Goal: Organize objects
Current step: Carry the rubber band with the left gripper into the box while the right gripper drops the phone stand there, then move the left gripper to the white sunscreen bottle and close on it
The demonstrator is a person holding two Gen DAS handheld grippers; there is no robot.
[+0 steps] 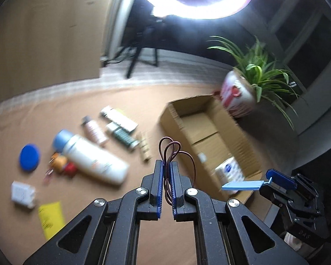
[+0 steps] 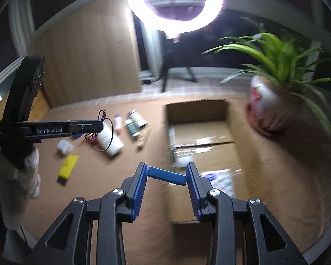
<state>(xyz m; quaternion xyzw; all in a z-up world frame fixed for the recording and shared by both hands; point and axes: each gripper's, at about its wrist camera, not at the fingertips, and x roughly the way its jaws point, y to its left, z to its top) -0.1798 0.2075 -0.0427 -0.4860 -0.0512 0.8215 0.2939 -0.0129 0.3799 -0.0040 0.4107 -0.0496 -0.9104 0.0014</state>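
Left gripper (image 2: 100,126), side marked "GenRobot.AI", pinches a looped wire (image 1: 172,152) tight between its pads; right gripper (image 2: 166,176) clamps 1 blue bar (image 2: 167,176) crosswise at its fingertips above the cardboard box (image 2: 240,132) edge.

The cardboard box (image 2: 236,132) is showing rough corrugated walls, with glossy tape shining across its bottom flaps. The surface (image 1: 125,101) is looking like matt brown board. Each tool is wearing ribbed blue plastic pads (image 2: 139,190) on smooth black plastic links with bright metal rivets (image 1: 142,190). The white bottle (image 1: 94,161) is looking smooth and plastic.
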